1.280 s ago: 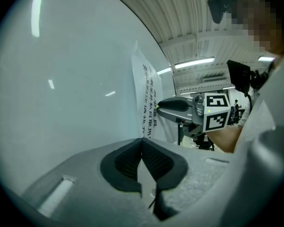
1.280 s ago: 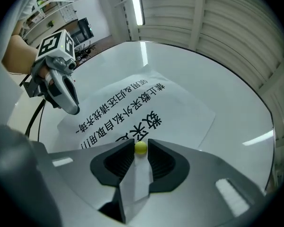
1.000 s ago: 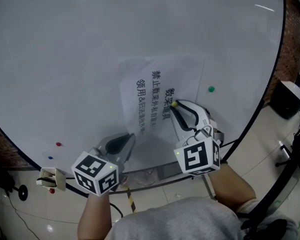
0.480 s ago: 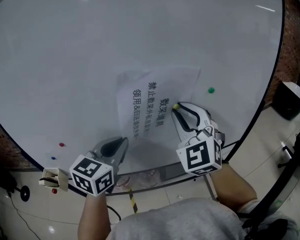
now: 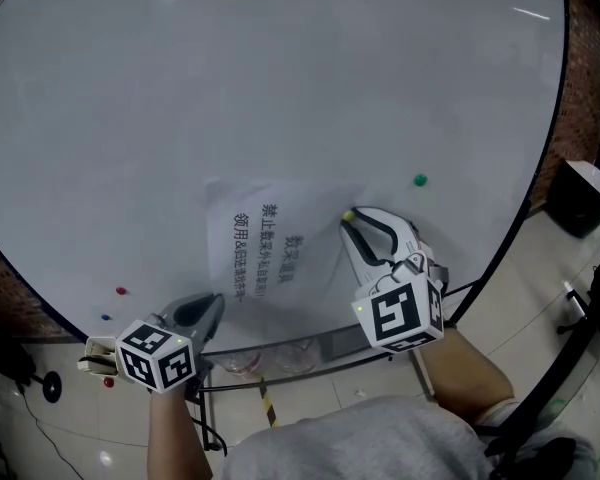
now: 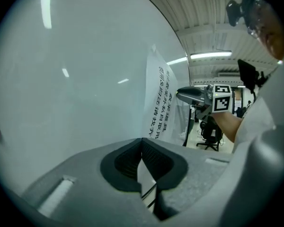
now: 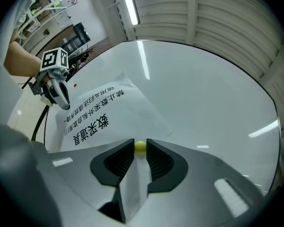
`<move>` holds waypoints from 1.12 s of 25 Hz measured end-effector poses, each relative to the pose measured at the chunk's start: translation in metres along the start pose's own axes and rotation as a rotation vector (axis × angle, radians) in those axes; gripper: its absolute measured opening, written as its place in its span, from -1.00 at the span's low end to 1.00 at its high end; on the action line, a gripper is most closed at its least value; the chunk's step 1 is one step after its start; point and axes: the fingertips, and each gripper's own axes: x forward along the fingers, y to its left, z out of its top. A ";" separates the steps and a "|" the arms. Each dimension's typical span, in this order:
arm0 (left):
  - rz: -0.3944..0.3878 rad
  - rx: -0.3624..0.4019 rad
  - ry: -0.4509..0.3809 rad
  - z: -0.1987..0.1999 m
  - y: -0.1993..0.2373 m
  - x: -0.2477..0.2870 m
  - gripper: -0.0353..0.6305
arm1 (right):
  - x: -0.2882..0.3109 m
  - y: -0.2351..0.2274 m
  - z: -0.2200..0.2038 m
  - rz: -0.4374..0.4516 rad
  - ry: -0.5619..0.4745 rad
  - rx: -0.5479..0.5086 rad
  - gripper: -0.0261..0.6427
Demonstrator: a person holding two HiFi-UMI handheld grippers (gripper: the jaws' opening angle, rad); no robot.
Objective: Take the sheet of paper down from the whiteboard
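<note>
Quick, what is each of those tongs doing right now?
Left tongs: closed on a corner of the sheet of paper.
Right tongs: pinching a yellow magnet, now opening.

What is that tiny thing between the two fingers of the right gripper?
A small yellow-green round magnet, close to the edge of the white printed paper sheet. The right gripper fingers are opening with it between them. The right gripper view shows it.

The paper (image 5: 265,253) hangs on the whiteboard (image 5: 280,68) — a magnet (image 5: 348,213) by its right edge, a second magnet (image 5: 420,179) farther right, two small magnets (image 5: 120,291) well left.
</note>
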 end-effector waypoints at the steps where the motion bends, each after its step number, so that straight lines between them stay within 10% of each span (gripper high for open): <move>1: 0.013 0.005 0.010 -0.002 0.003 -0.001 -0.88 | 0.000 0.001 0.001 0.001 -0.001 0.000 -0.67; 28: 0.084 -0.016 0.042 -0.025 -0.027 -0.030 -0.88 | -0.002 -0.013 -0.004 -0.025 -0.001 -0.032 -0.67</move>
